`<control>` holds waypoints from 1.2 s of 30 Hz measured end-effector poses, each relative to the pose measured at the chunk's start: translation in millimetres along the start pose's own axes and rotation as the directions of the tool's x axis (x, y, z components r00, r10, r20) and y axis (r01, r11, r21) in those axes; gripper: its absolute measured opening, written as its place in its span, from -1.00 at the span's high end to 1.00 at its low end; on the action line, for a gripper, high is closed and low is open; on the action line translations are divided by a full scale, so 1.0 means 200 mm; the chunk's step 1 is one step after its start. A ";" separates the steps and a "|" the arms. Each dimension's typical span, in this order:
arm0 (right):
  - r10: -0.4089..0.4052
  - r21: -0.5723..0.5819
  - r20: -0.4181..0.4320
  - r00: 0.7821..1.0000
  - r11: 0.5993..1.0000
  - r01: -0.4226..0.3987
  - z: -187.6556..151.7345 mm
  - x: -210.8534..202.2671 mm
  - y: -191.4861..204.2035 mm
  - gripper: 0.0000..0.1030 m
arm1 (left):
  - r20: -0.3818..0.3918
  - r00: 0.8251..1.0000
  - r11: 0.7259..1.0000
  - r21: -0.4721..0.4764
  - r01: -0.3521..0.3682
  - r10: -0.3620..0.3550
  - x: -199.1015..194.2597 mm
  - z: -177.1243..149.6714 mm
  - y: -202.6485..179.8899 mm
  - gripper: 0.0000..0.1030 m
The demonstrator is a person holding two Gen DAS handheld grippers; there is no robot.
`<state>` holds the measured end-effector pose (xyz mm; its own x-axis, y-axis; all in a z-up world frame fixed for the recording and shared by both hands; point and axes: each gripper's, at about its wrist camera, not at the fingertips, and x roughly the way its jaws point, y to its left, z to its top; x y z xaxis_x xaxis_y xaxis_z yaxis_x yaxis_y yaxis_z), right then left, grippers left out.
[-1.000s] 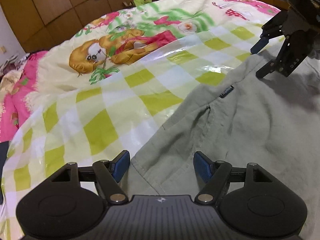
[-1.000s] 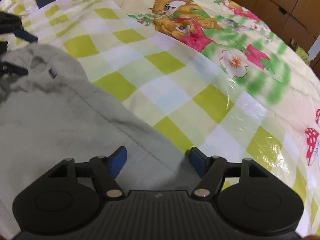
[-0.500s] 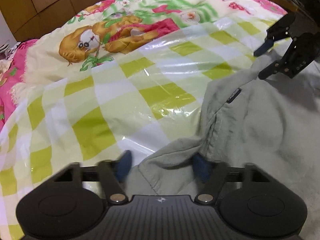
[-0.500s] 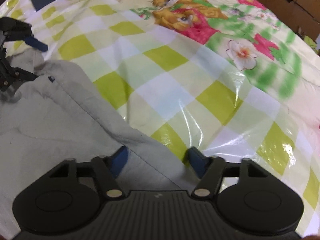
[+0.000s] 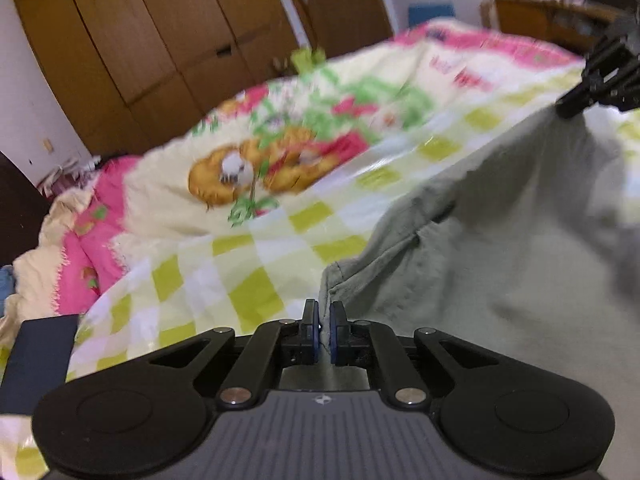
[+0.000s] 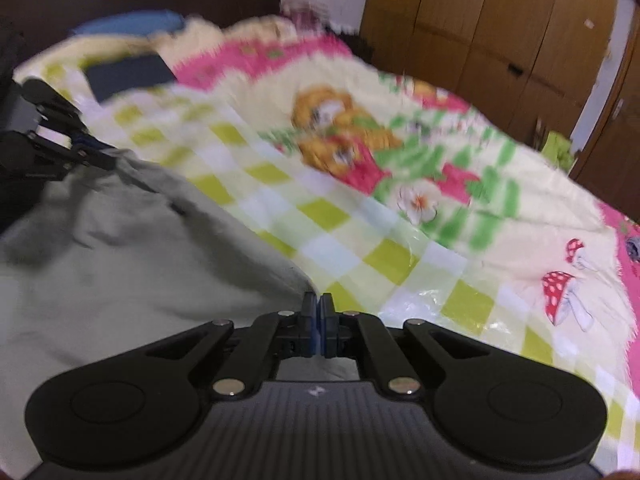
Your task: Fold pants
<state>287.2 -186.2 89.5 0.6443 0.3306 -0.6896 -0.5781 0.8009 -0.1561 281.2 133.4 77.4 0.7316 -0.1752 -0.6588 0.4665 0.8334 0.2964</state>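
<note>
Grey-green pants [image 5: 500,260] lie on the bed with their near edge lifted. My left gripper [image 5: 324,320] is shut on one corner of that edge, fabric pinched between its blue pads. In the same view my right gripper [image 5: 566,110] shows at the upper right, holding the other end of the raised edge. The right wrist view shows the pants [image 6: 120,248] spreading left, with my right gripper [image 6: 318,312] shut on their edge. There my left gripper [image 6: 106,158] is at the far left, clamped on the cloth. Both views are motion-blurred.
The bedspread [image 5: 248,280] is green-and-white chequered with a cartoon bear [image 6: 336,120] and pink borders. A dark blue flat item [image 6: 128,74] lies near the bed's far corner. Brown wardrobes [image 5: 160,40] stand beyond the bed. A wooden cabinet [image 5: 552,20] is at the right.
Both grippers went from open around the pants' edge to shut on it. Both then rose, pulling the edge off the bed, and the cameras now look further across the room.
</note>
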 end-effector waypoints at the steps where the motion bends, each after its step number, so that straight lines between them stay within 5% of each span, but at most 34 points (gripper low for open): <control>1: 0.006 0.007 0.013 1.000 1.000 -0.006 -0.03 -0.08 0.04 0.97 | 0.013 1.000 1.000 0.004 0.003 -0.003 -0.09 -0.04 -0.04 0.59; 6: 0.050 -0.011 -0.017 0.999 0.999 -0.050 -0.35 -0.43 0.38 0.96 | 0.007 1.000 1.000 -0.007 0.017 -0.017 -0.49 -0.36 -0.28 0.58; 11: 0.063 -0.018 -0.197 0.978 0.998 -0.068 -0.74 -0.36 0.66 0.94 | -0.088 0.996 0.999 -0.041 -0.029 0.025 -0.59 -0.67 -0.49 0.55; 14: 0.005 -0.081 -0.220 0.975 0.996 -0.023 -0.81 -0.33 0.77 0.89 | -0.081 0.993 0.995 -0.030 -0.090 0.088 -0.65 -0.75 -0.55 0.43; 18: -0.043 -0.106 -0.163 0.986 0.994 0.026 -0.75 -0.37 0.84 0.59 | -0.027 0.984 0.985 -0.006 -0.174 0.174 -0.71 -0.77 -0.58 0.04; 21: 0.012 -0.195 -0.108 0.994 0.980 -0.033 -0.66 -0.37 0.99 0.22 | 0.009 0.976 0.973 0.070 -0.219 0.219 -0.70 -0.79 -0.62 0.02; 29: 0.093 -0.420 -0.004 0.996 0.903 -0.086 -0.45 -0.18 1.32 0.09 | 0.062 0.978 0.907 0.367 -0.206 0.197 -0.63 -0.87 -0.78 -0.15; 32: 0.122 -0.430 -0.004 0.992 0.896 -0.112 -0.40 -0.10 1.38 0.09 | 0.049 0.977 0.884 0.418 -0.207 0.206 -0.55 -0.86 -0.78 -0.15; 36: 0.112 -0.451 -0.018 0.994 0.886 -0.108 -0.38 -0.03 1.40 0.09 | 0.004 0.977 0.894 0.402 -0.198 0.215 -0.44 -0.84 -0.71 -0.07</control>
<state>82.7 -1.9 -3.2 0.5665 0.4092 -0.7152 -0.8075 0.4485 -0.3831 67.0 118.9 -21.6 0.8167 0.0058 -0.5770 0.4718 0.5690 0.6735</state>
